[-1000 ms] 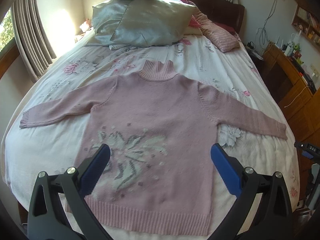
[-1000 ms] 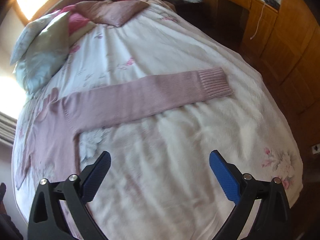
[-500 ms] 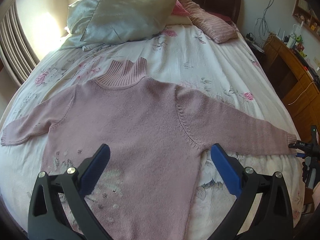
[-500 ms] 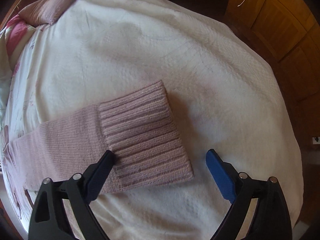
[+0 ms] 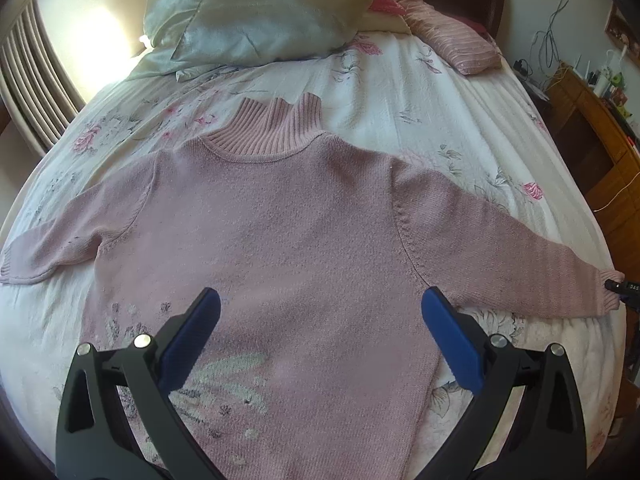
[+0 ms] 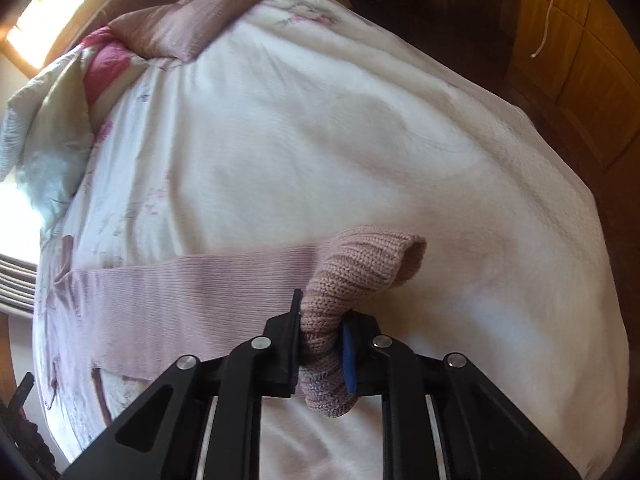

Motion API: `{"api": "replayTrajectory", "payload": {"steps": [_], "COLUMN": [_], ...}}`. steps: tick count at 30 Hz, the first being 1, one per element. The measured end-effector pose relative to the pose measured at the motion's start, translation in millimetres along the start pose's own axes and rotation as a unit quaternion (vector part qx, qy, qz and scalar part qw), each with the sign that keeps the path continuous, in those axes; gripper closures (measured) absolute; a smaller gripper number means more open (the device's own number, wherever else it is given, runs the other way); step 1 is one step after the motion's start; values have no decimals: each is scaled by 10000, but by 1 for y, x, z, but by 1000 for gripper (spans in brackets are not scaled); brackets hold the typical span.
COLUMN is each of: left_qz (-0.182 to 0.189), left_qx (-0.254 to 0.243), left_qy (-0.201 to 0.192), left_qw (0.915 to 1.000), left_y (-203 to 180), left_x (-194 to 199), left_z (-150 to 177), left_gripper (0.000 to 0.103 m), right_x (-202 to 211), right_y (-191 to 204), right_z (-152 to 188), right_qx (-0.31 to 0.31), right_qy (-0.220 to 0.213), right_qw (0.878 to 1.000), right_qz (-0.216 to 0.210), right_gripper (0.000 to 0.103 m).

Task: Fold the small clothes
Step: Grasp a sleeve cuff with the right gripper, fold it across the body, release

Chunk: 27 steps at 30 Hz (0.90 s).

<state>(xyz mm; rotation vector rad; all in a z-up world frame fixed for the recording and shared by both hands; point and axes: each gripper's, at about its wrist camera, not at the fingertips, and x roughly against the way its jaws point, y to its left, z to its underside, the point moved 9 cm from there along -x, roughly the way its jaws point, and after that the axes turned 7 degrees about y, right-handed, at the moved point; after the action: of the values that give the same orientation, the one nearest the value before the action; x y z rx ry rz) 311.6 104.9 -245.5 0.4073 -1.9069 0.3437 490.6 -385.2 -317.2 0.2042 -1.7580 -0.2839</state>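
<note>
Sweater: the pink sweater [image 5: 288,240] lies flat on the bed [image 5: 452,112], front side up, collar toward the pillows [image 5: 260,12]; both sleeves are stretched out to the sides.
Right tongs: my right tongs [image 6: 320,344] are clamped on the ribbed cuff [image 6: 360,272] of the right sleeve [image 6: 192,288]; the cuff is bunched between the pads and rises a little from the bed.
Left tongs: my left tongs [image 5: 320,344] are spread wide and hold nothing; they hover above the lower body of the sweater.
Done: I judge that only the first grasp is made. No fold is visible; the body is fully open and the left sleeve [image 5: 60,244] lies untouched.
Left to do: I think the right sleeve must go across the chest, then the other sleeve, then the body must be folded.
Risk: the knit is soft and stretchy, so I believe a fast pull may drag the whole sweater sideways.
</note>
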Motion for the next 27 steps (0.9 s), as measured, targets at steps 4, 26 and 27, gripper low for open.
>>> {"api": "replayTrajectory", "payload": {"steps": [4, 26, 27], "left_qz": [-61, 395, 486], "left_qx": [107, 97, 78], "left_qy": [47, 465, 536], "left_qw": [9999, 9981, 9973], "left_y": [21, 18, 10], "left_x": [-2, -25, -31], "left_z": [3, 13, 14], "left_gripper": [3, 3, 3], "right_x": [6, -57, -54], "right_y": [83, 319, 311], "right_z": [9, 134, 135], "right_qx": [644, 2528, 2492], "right_qy": [-58, 759, 731], "right_qw": [9964, 9525, 9546], "right_qz": [-551, -1519, -1461], "right_gripper": [87, 59, 59]}}
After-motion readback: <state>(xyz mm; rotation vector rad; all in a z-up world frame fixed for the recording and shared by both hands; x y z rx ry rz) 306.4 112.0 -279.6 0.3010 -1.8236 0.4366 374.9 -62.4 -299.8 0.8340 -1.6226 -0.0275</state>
